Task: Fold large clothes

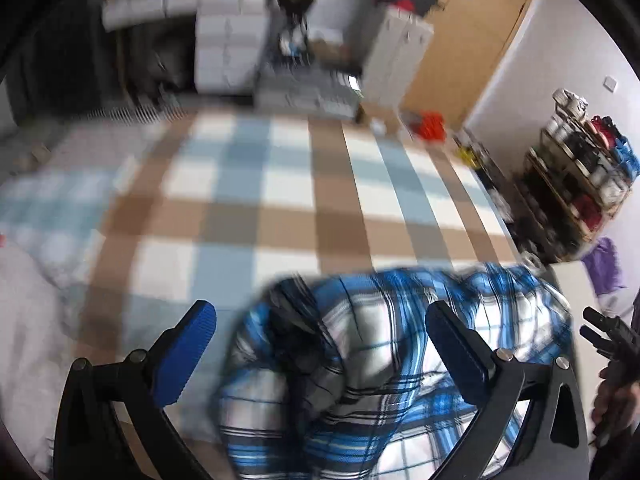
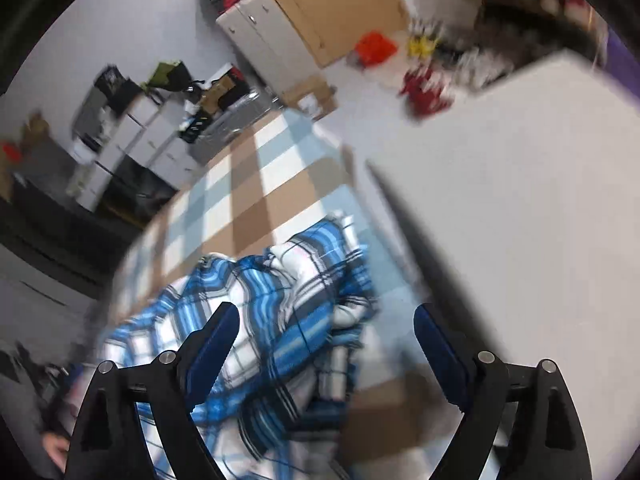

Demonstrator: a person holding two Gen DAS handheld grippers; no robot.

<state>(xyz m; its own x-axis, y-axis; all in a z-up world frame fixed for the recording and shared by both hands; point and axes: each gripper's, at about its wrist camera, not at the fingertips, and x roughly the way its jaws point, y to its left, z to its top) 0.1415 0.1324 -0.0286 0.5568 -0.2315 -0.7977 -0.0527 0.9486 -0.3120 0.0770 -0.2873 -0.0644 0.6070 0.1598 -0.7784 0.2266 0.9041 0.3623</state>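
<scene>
A bed spread with a brown, blue and white checked cover (image 1: 280, 200) carries a crumpled blue plaid shirt (image 1: 360, 360).

Lived-in home room, checked bedspread (image 1: 248, 184), shoe rack (image 1: 580, 168), white cabinets (image 2: 256, 36)

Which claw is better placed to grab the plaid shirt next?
Probably the left claw: open, with the bunched plaid shirt filling its gap. The right claw, also open, straddles only the shirt's edge.
</scene>
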